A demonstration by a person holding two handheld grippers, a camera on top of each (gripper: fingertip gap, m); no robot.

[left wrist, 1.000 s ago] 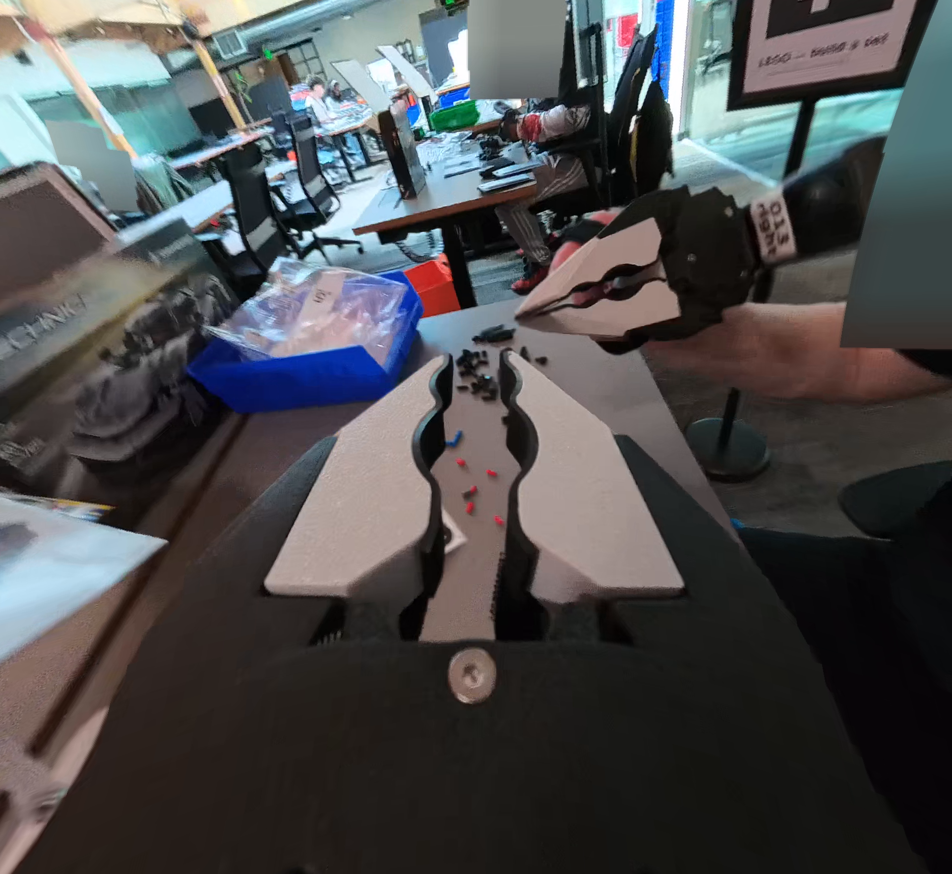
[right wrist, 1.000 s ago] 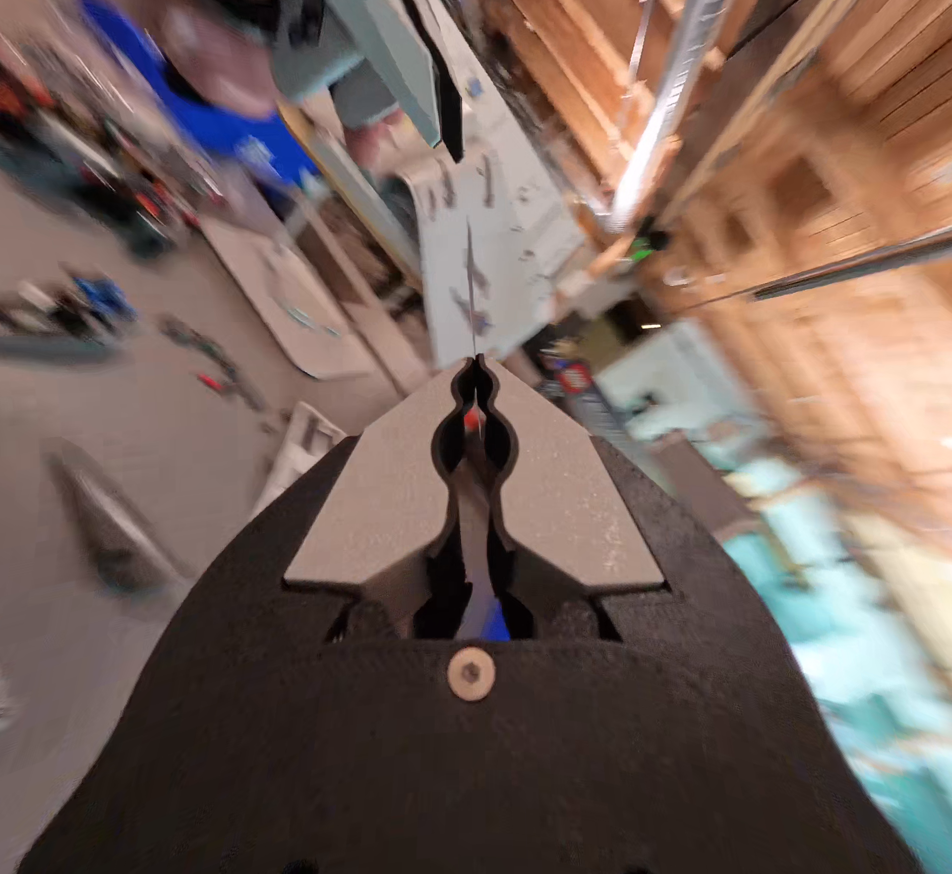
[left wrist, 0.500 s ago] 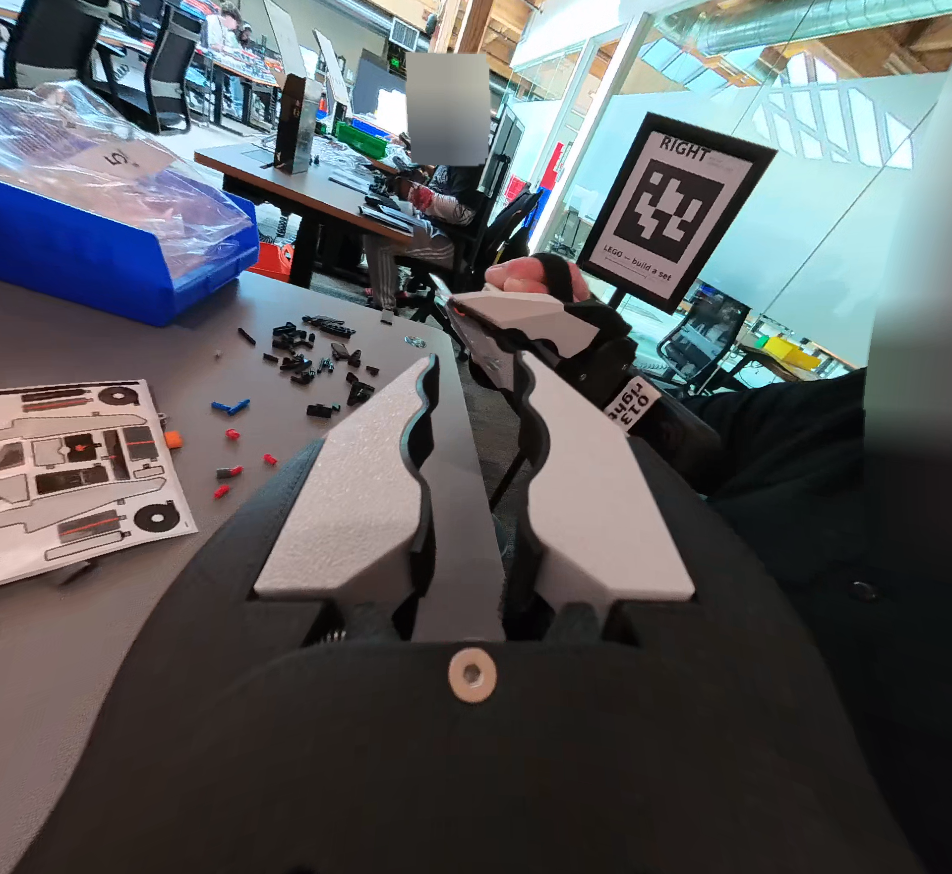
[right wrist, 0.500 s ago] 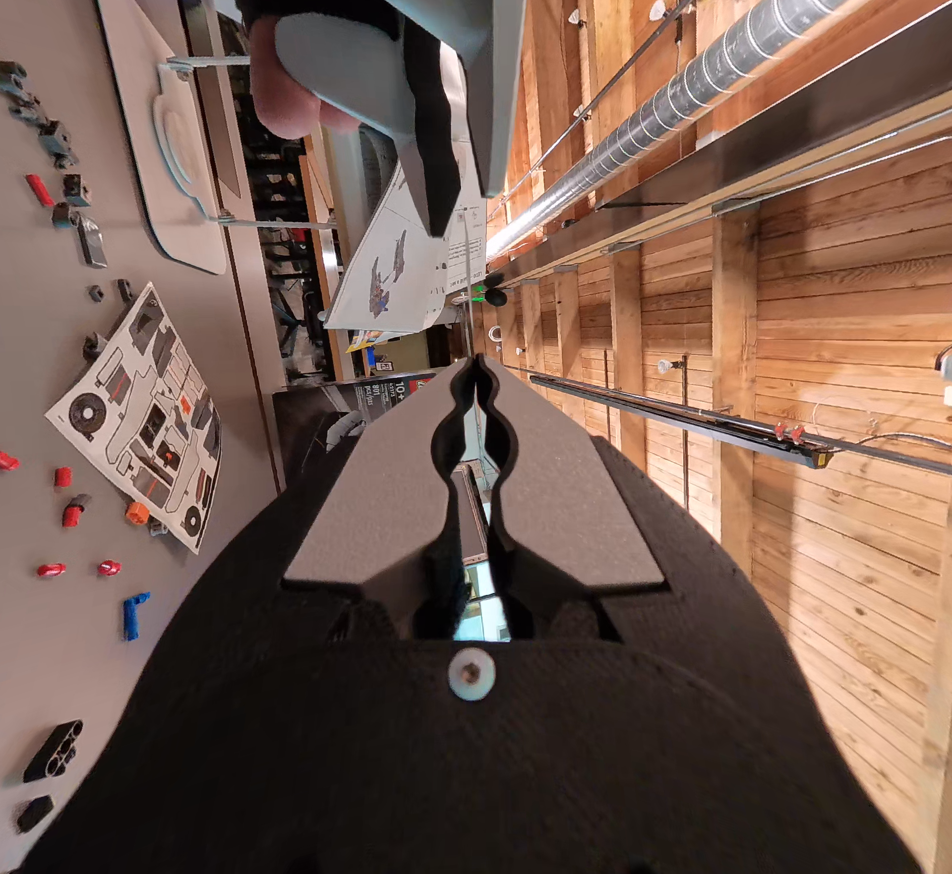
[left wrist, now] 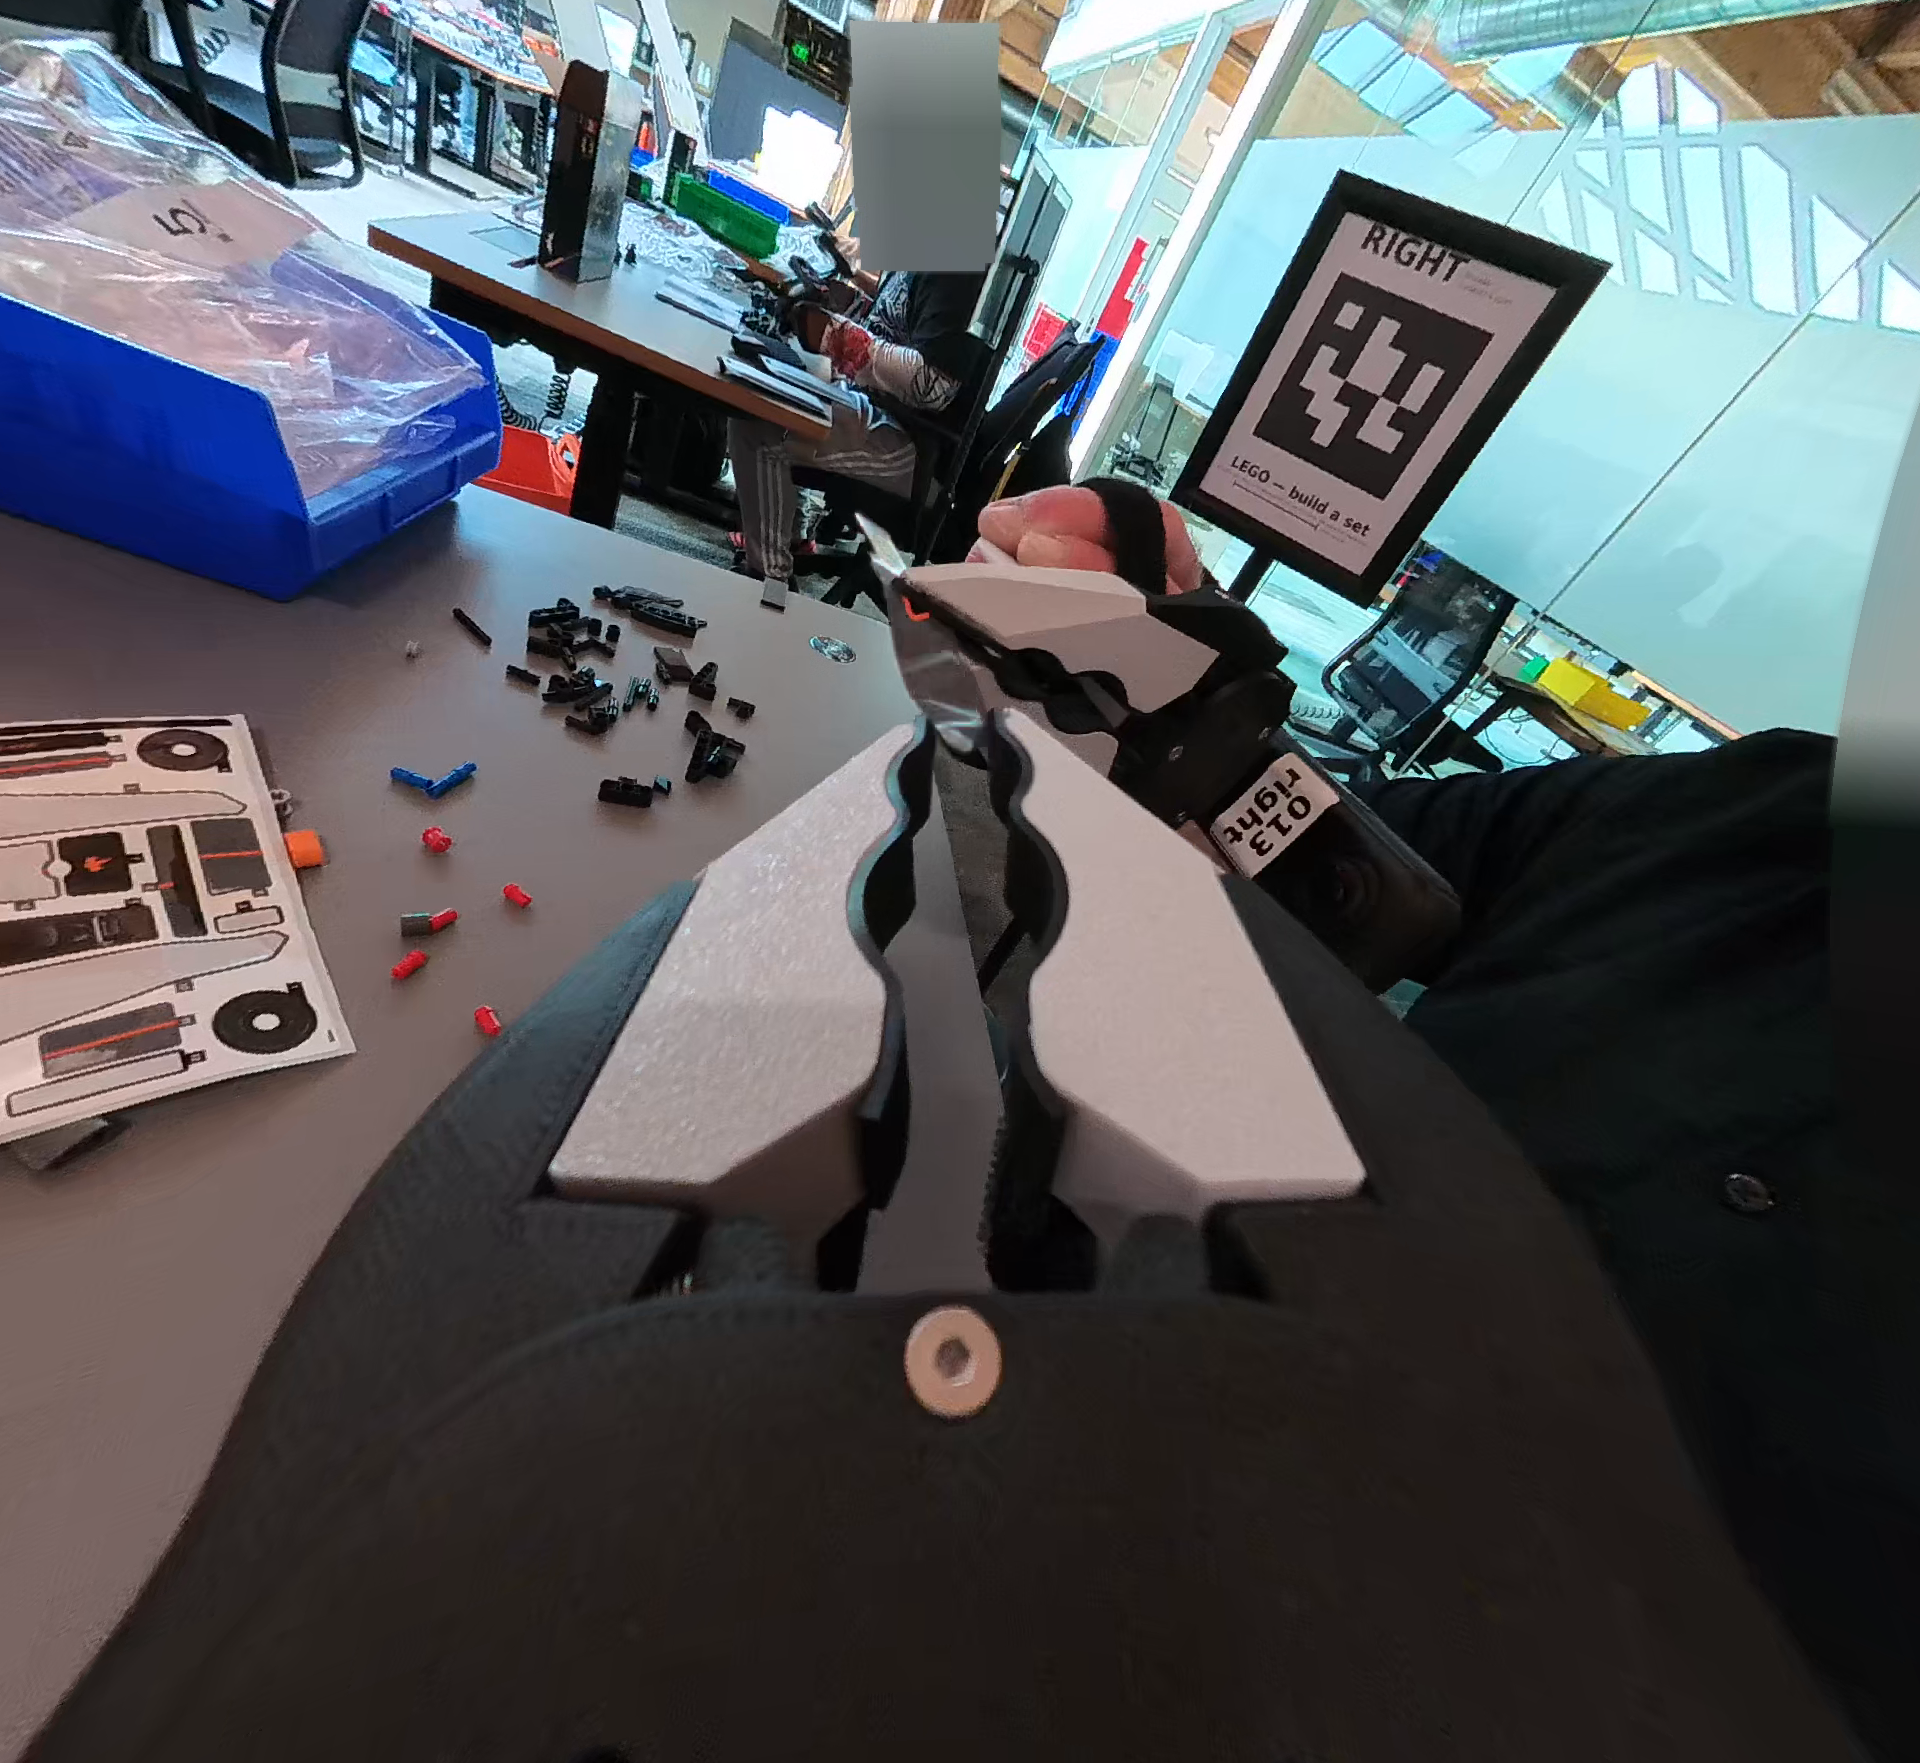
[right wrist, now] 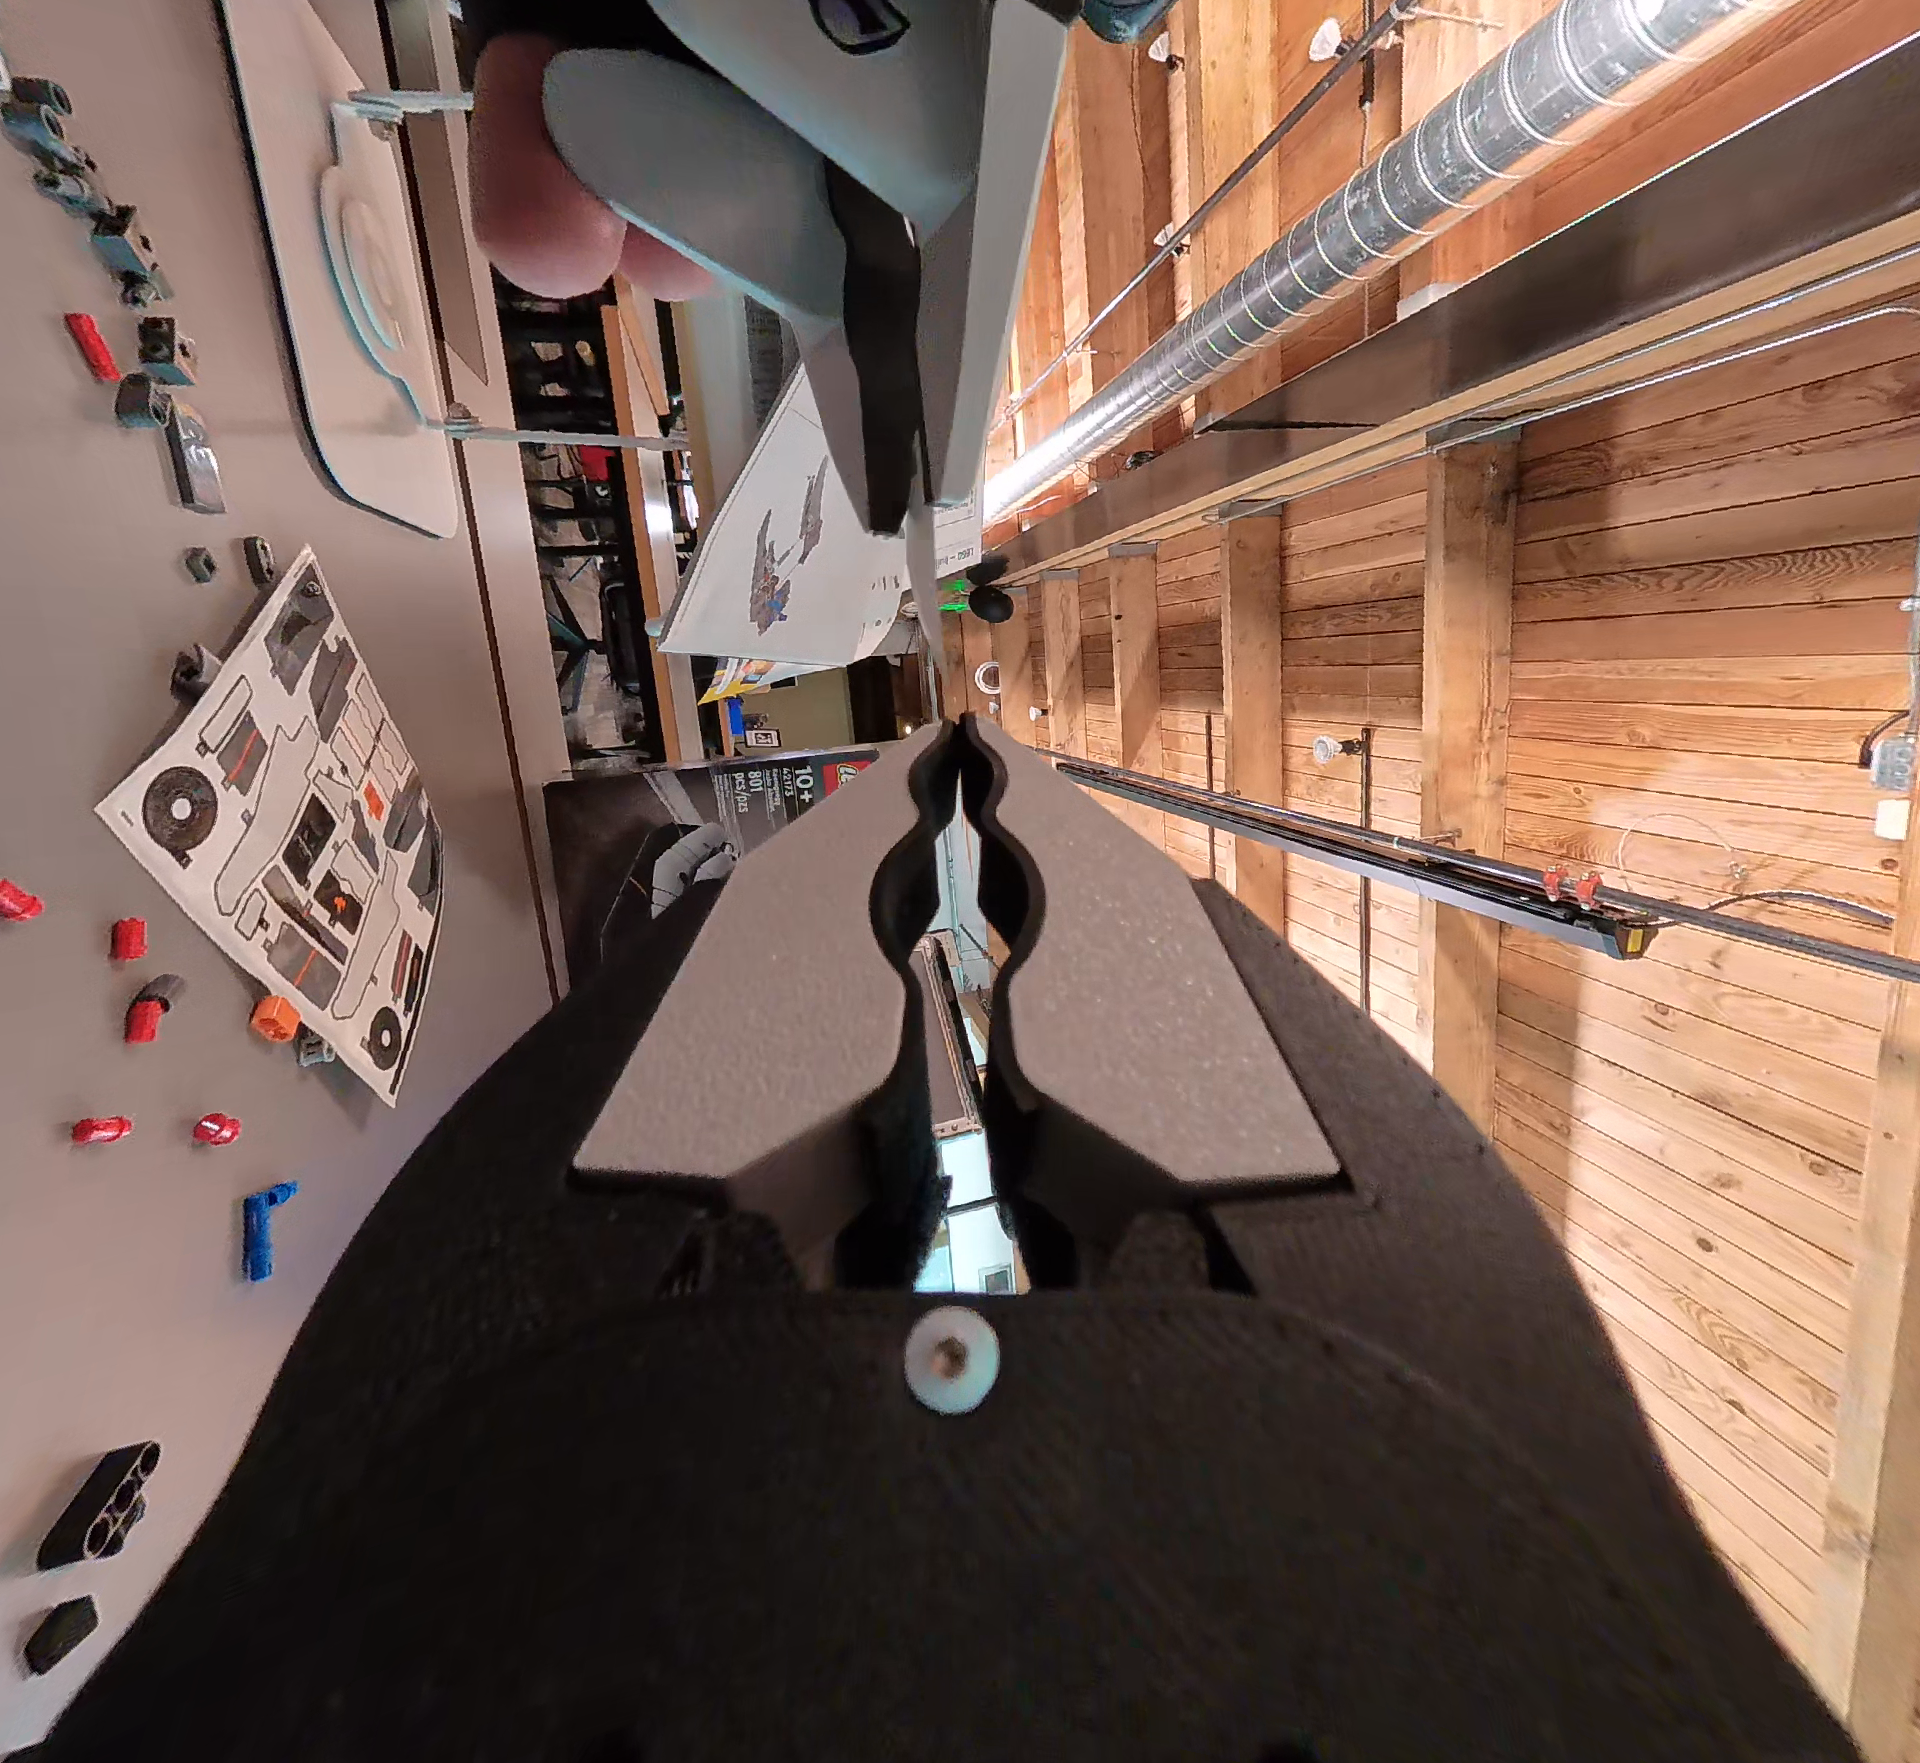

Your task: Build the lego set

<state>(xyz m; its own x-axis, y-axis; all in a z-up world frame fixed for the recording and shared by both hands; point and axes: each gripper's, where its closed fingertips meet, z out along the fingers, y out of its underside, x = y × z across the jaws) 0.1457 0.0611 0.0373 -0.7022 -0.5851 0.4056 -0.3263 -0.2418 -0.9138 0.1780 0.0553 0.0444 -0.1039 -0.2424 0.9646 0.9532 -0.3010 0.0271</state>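
Right gripper (right wrist: 958, 726) pinches a thin sticker strip (left wrist: 940, 674) between closed tips; left gripper (left wrist: 958, 737), narrowly parted, brackets its lower end above the table (left wrist: 208, 653)

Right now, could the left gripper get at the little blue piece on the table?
Probably yes. The blue piece lies uncovered on the table, off to the side of the left gripper. That gripper would first have to back away from the clear plastic strip that the right gripper pinches between its fingers.
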